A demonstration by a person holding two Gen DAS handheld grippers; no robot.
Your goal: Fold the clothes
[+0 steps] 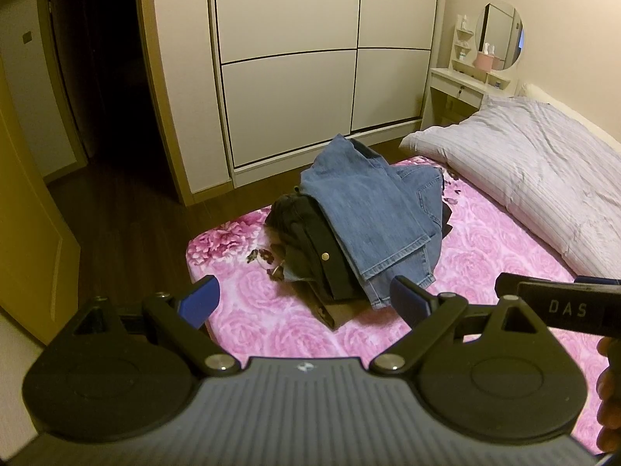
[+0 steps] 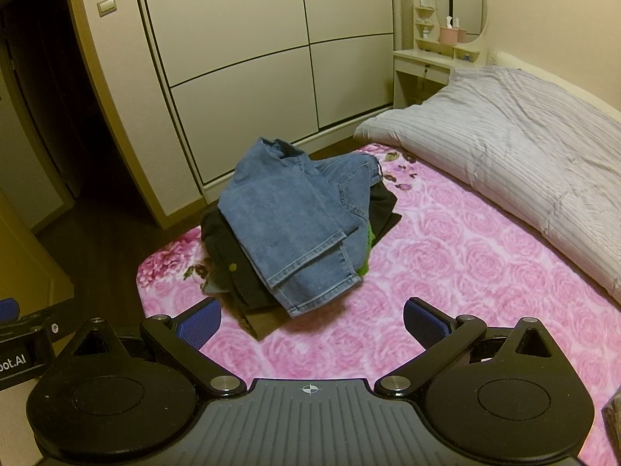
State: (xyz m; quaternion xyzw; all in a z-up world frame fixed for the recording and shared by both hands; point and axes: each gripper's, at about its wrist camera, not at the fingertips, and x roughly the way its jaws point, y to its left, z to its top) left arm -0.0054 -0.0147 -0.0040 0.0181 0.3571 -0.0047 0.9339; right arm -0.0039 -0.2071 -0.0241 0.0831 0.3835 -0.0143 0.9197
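While nothing is being gripped yet, we are holding our left gripper [image 1: 304, 299] and right gripper [image 2: 310, 320] spread wide, angling down toward the heap of faded blue denim jeans [image 2: 287, 225] and dark garments [image 1: 310, 240] lying on the pink rose-patterned blanket [image 2: 446, 279], ready to pick.

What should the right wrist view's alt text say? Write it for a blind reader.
A heap of clothes topped by blue jeans lies on a pink rose-patterned blanket. The open right gripper hovers empty in front of it, a striped duvet to the right.
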